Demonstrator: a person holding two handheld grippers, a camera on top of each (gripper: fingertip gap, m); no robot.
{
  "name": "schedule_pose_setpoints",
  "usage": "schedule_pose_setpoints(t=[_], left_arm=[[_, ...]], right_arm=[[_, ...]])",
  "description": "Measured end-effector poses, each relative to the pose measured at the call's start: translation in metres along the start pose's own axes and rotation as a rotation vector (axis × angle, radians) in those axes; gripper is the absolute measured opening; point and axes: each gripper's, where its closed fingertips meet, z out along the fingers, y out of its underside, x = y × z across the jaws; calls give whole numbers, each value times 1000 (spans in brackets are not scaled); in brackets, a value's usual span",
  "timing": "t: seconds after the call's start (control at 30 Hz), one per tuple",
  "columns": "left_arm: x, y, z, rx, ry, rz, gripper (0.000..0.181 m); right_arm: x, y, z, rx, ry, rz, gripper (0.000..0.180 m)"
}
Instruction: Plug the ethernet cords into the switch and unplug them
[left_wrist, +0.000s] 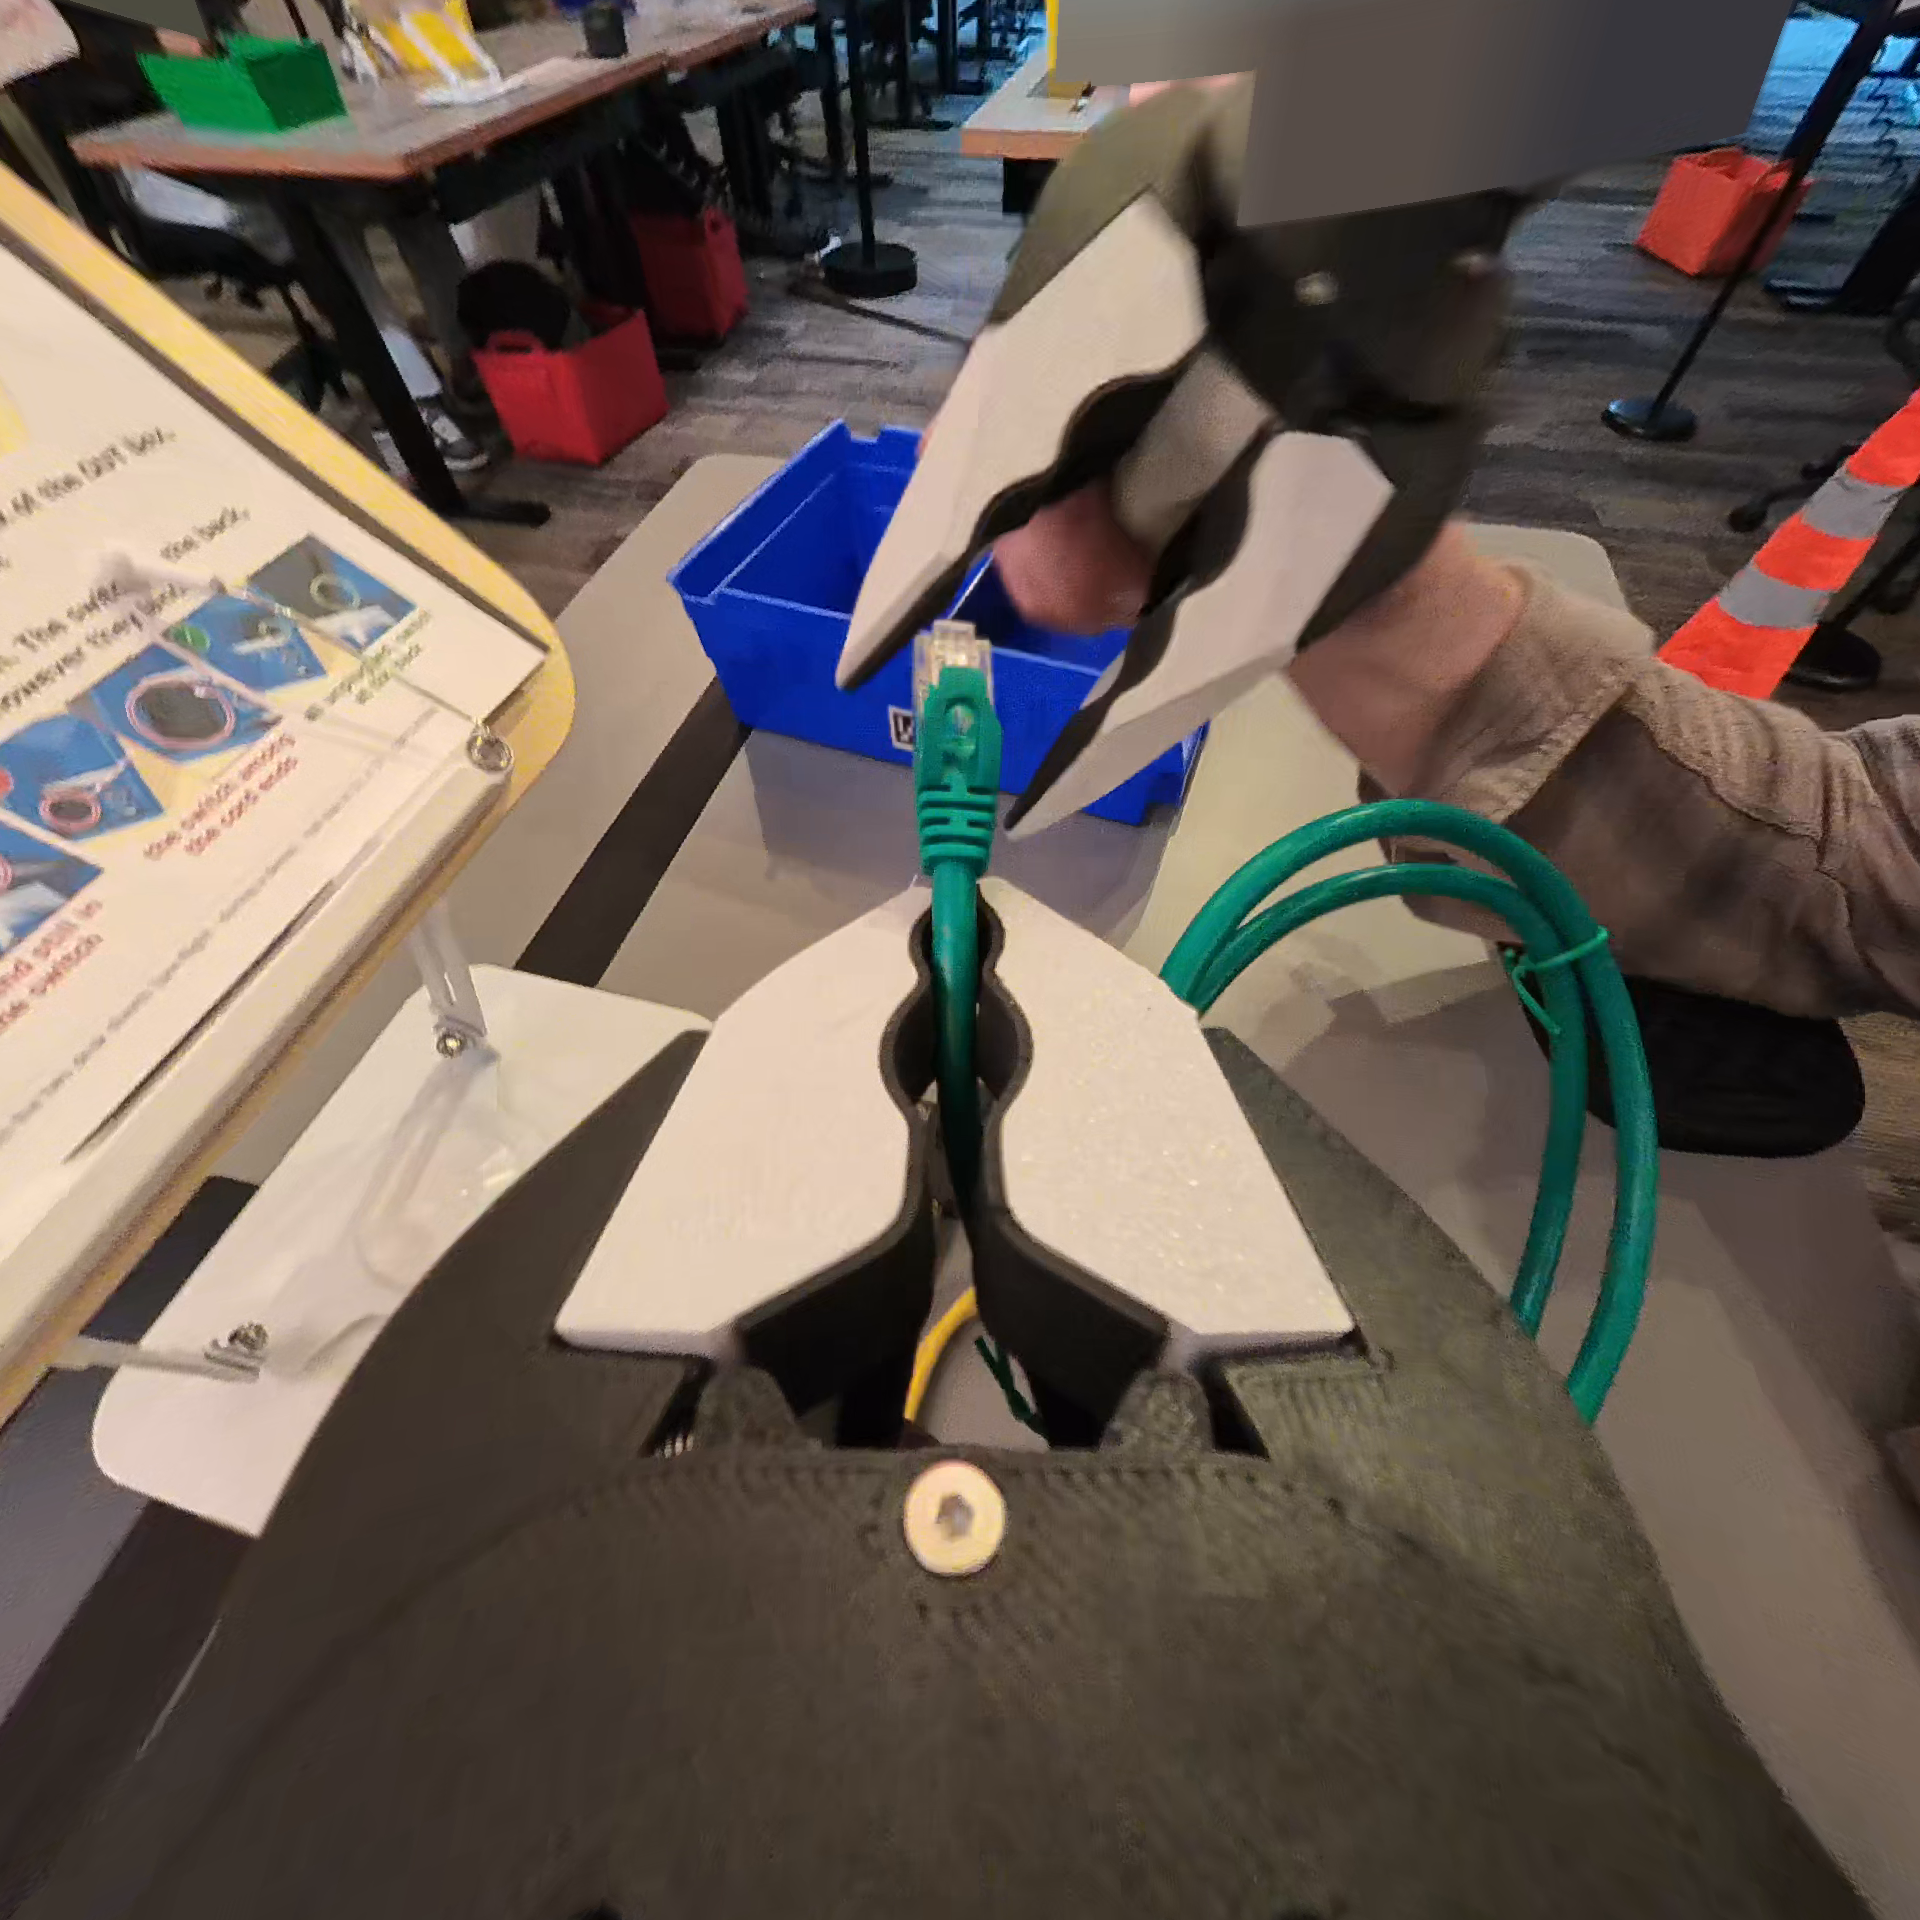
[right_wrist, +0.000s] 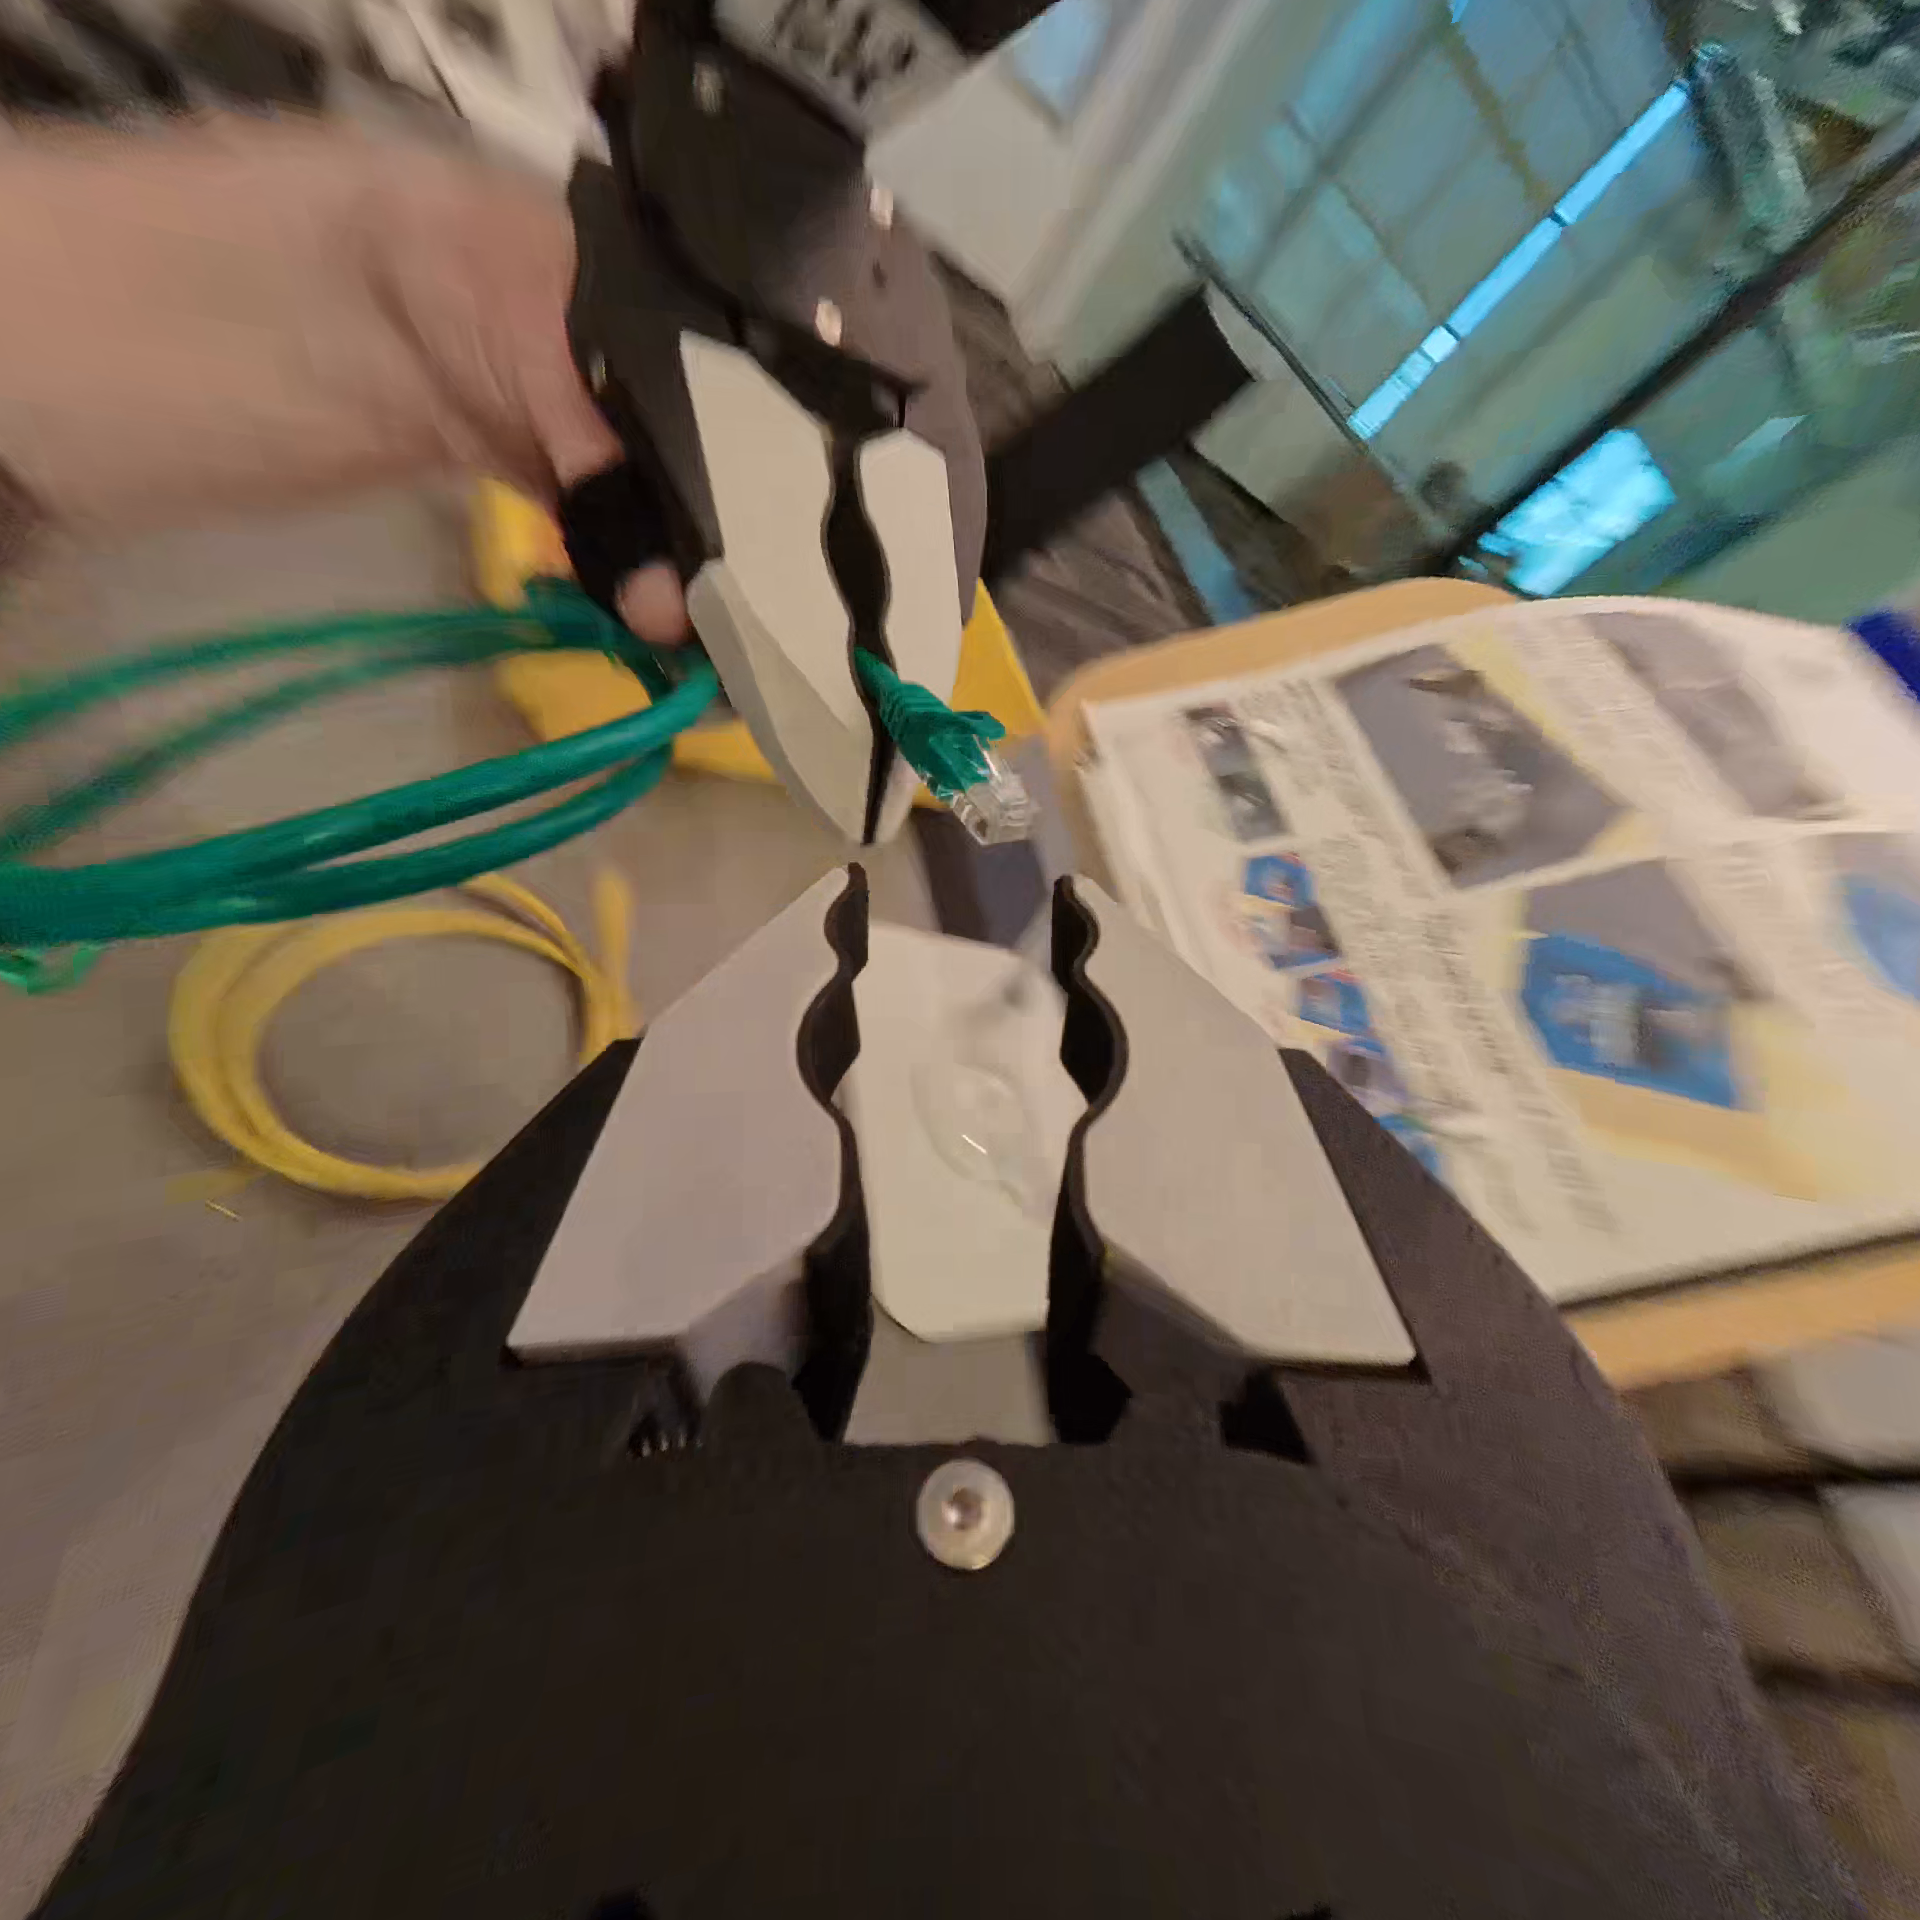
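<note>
1. The left gripper (left_wrist: 956, 899) was clenched on the green ethernet cord (left_wrist: 954, 997), its plug (left_wrist: 951, 665) pointing to 12 o'clock.
2. The right gripper (right_wrist: 961, 883) stood released, its tips flanking that plug.
3. A yellow cord (right_wrist: 312, 1091) lay coiled on the table (right_wrist: 125, 1351) at 9 o'clock in the right wrist view.

green cord (left_wrist: 954, 997), yellow cord (right_wrist: 312, 1070), blue bin (left_wrist: 790, 613)

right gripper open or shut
Open: a clear gap separates the right gripper's fingers, nothing between them; the green cord's plug sits just beyond.
</note>
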Motion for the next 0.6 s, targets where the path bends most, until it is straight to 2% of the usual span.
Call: schedule_pose_setpoints(t=[0.13,0.23,0.3,0.43,0.6], left_arm=[[-6,8,0,-40,-9,-57,2],[-5,13,0,-72,-6,-80,2],[-4,15,0,-89,-2,-87,2],[-2,11,0,-65,17,-106,2],[-2,2,-4,-2,30,-92,3]], right_arm=[[8,4,7,-342,231,-442,40],[6,-1,18,-407,296,-572,20],[8,4,21,-441,311,-584,15],[11,2,21,-390,330,-566,13],[9,-1,23,-260,279,-375,12]])
